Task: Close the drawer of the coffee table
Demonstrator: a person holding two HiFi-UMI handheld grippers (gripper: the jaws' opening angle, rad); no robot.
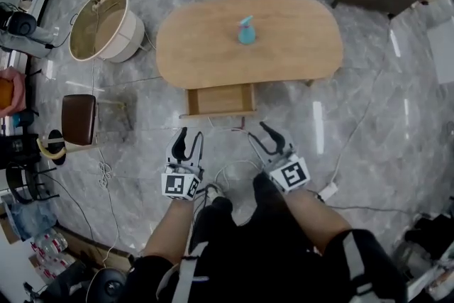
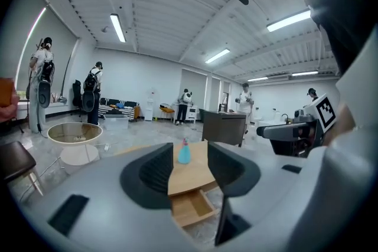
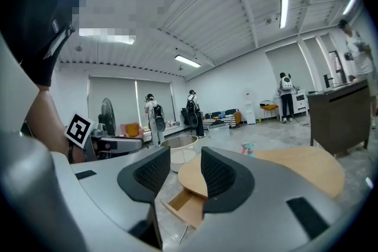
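Hovering off the worktop's [image 1: 284, 60] near edge: left hand-held gripper [image 1: 191, 133] and right hand-held gripper [image 1: 257, 133], both with jaws apart and touching nothing. Drawer [image 1: 221, 98] stands pulled out from the worktop's near edge, bare wood bottom showing. Teal spray bottle [image 1: 246, 31] upright mid-worktop. Loose cable [image 1: 228, 128] on floor, worktop's near side.

The desk [image 1: 284, 46] top is pale wood, smooth and matt; its drawer [image 1: 221, 99] shows the same bare wood inside; the floor [image 1: 369, 131] is grey veined stone, polished and glossy; the bottle [image 1: 246, 32] looks like teal plastic; the left tongs [image 1: 190, 140] and right tongs [image 1: 259, 135] have matt grey plastic shells and black ribbed pads [image 2: 155, 171]; the stool [image 1: 78, 118] seat is shiny brown, leather-like.
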